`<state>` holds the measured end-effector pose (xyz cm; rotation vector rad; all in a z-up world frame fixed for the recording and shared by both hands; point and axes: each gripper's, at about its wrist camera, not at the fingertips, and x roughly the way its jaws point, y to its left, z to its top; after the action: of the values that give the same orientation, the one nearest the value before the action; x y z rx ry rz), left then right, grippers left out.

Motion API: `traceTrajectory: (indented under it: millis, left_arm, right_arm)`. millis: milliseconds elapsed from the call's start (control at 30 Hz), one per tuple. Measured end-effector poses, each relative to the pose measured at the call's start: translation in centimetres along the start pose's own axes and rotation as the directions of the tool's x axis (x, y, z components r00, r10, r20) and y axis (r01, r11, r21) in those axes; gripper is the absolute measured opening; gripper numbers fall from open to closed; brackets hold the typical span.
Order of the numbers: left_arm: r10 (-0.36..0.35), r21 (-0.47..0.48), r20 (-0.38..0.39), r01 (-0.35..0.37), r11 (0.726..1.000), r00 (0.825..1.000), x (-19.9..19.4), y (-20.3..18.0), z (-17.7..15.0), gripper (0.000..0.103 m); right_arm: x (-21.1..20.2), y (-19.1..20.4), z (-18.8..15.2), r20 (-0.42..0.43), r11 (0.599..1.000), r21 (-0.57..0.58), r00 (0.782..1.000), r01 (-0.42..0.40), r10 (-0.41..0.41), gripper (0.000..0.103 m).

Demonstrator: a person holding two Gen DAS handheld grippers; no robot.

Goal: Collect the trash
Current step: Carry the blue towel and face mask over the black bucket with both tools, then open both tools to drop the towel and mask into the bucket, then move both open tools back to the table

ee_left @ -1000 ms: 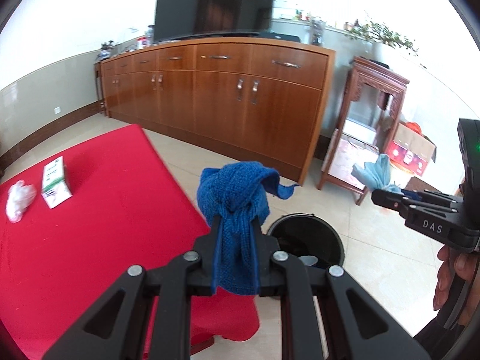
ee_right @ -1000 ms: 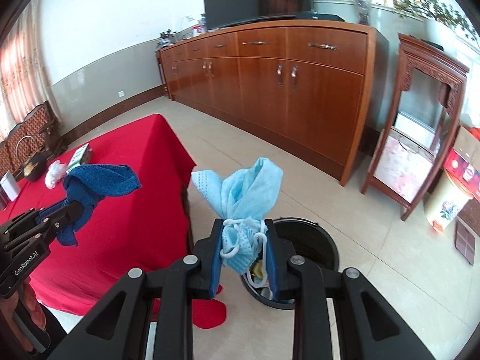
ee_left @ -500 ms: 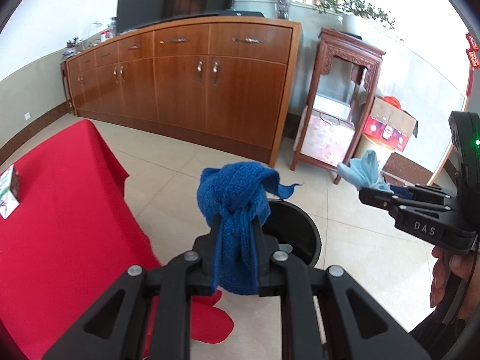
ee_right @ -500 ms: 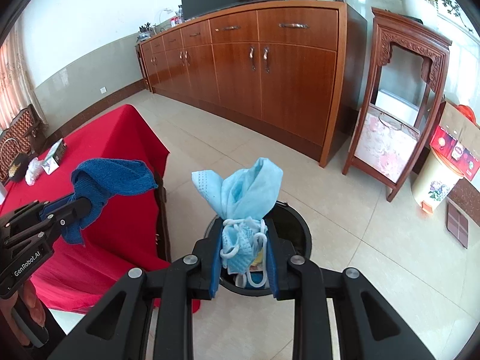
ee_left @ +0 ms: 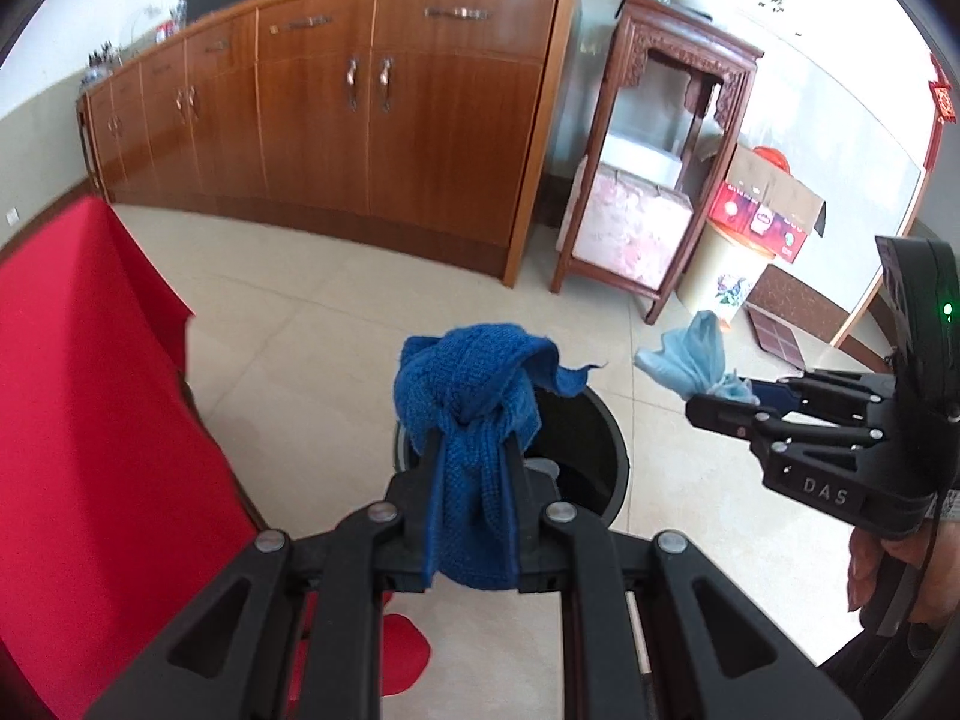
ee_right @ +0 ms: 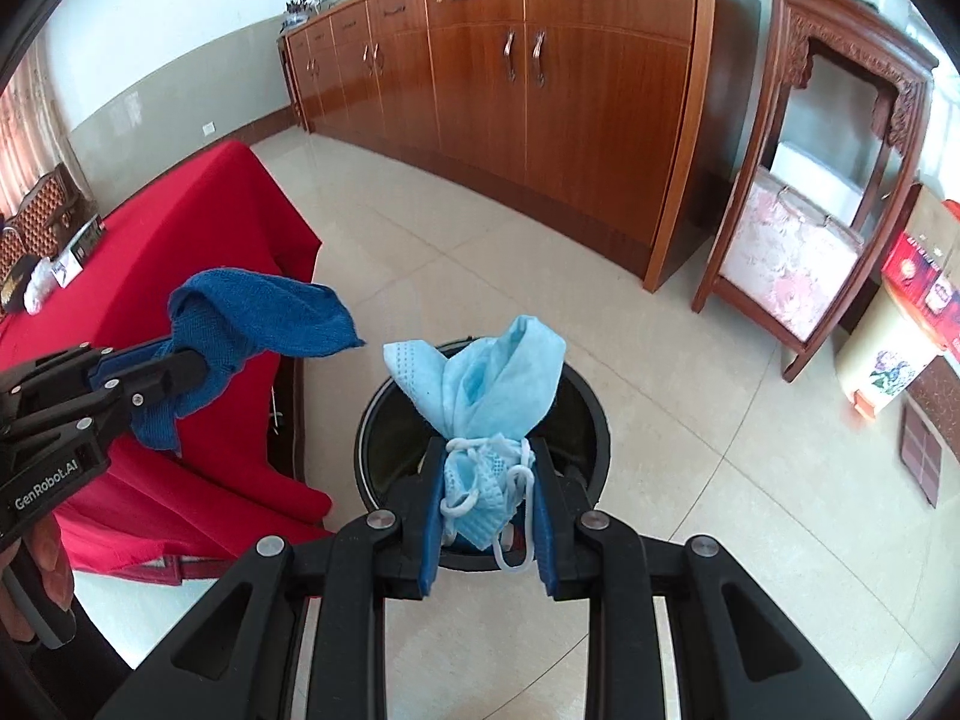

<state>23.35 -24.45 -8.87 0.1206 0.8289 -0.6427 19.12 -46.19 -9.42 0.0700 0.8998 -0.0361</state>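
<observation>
1. Left wrist view, nearest the lens: the left gripper (ee_left: pixel 471 468) is clamped nearly closed on a dark blue knitted cloth (ee_left: pixel 474 396), which bunches above the jaws and hangs below them.
2. Right wrist view, nearest the lens: the right gripper (ee_right: pixel 486 480) is pinched tight on a crumpled pale blue face mask (ee_right: pixel 486 390), its white ear loops dangling between the fingers.
3. Just beyond both sets of tongs stands a black round trash bin (ee_right: pixel 591 414) on the tiled floor (ee_right: pixel 690 480), beside the corner of a table draped in a red tablecloth (ee_right: pixel 198 252). The mask hangs directly over the bin's mouth; the cloth sits over its near rim.
4. Something pale lies inside the bin in the left wrist view; what it is cannot be told.
5. On the far edge of the red tablecloth, a small carton (ee_right: pixel 78 249) and a white crumpled bag (ee_right: pixel 39 288) remain, apparently uncollected.
6. Farther back, a long wooden sideboard (ee_right: pixel 540 78) runs along the wall, with a carved stand (ee_right: pixel 822 192) and a red cardboard box (ee_left: pixel 762 216) to its right.
7. Judged from this, two pieces are carried to the bin but neither is released; dropping both comes next, then a trip for what is left on the table.
</observation>
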Motion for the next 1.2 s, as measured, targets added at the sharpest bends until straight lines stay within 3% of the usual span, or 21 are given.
traceTrajectory:
  millis: [300,333,400,433,467,500,533,567,767,867,1033,1200]
  left_arm:
    - [-0.055,0.012,-0.089,0.056,0.998,0.995,6.9,-0.7,-0.1,0.022]
    - [-0.066,0.013,-0.104,0.068,0.998,0.992,7.9,-0.9,-0.2,0.027]
    - [-0.104,0.000,-0.122,0.105,0.994,0.987,9.7,-0.6,-0.4,0.044]
    - [-0.111,-0.026,-0.133,0.108,0.994,0.985,10.7,-0.3,-0.6,0.070]
    - [-0.082,-0.050,-0.144,0.075,0.996,0.986,11.2,0.1,-0.6,0.081]
    - [-0.047,-0.067,-0.149,0.038,0.997,0.988,11.4,0.4,-0.8,0.081]
    - [-0.036,-0.074,-0.145,0.026,0.997,0.989,11.2,0.7,-0.9,0.081]
    - [-0.010,-0.073,-0.140,0.000,0.997,0.990,10.8,0.8,-1.1,0.083]
    - [0.131,-0.001,-0.099,-0.132,0.991,0.986,7.4,0.2,-1.9,0.100]
    - [0.140,-0.015,-0.079,-0.142,0.990,0.987,5.5,0.3,-1.8,0.101]
    - [0.185,0.010,-0.033,-0.184,0.983,0.982,2.1,-0.4,-1.1,0.102]
    - [0.190,-0.006,0.011,-0.190,0.982,0.982,-0.7,-0.5,-0.5,0.102]
  right_arm:
    - [8.8,-1.5,-1.1,-0.116,0.995,-0.060,0.991,-0.074,0.066,0.027]
    - [9.8,-1.6,-1.1,-0.133,0.995,-0.066,0.989,-0.081,0.071,0.027]
    - [11.7,-1.7,-1.1,-0.169,0.992,-0.071,0.982,-0.103,0.089,0.028]
    - [12.4,-1.7,-1.1,-0.182,0.990,-0.081,0.978,-0.115,0.099,0.031]
    - [13.5,-1.6,-1.4,-0.194,0.988,-0.112,0.978,-0.106,0.083,0.049]
    - [14.6,-1.8,-1.7,-0.207,0.990,-0.129,0.978,-0.052,0.024,0.076]
    - [15.6,-2.4,-2.1,-0.226,0.992,-0.124,0.974,0.001,-0.030,0.080]
    - [15.9,-3.2,-2.4,-0.235,0.996,-0.089,0.971,0.013,-0.034,0.080]
    - [14.1,-5.9,-1.8,-0.208,0.998,0.029,0.977,0.054,-0.047,0.084]
    - [12.2,-6.2,-1.5,-0.177,0.994,0.086,0.983,0.066,-0.050,0.103]
    - [7.8,-4.4,-0.9,-0.080,0.992,0.057,0.991,0.112,-0.108,0.103]
    - [3.2,-3.8,-1.1,-0.005,0.984,0.117,0.991,0.132,-0.132,0.103]
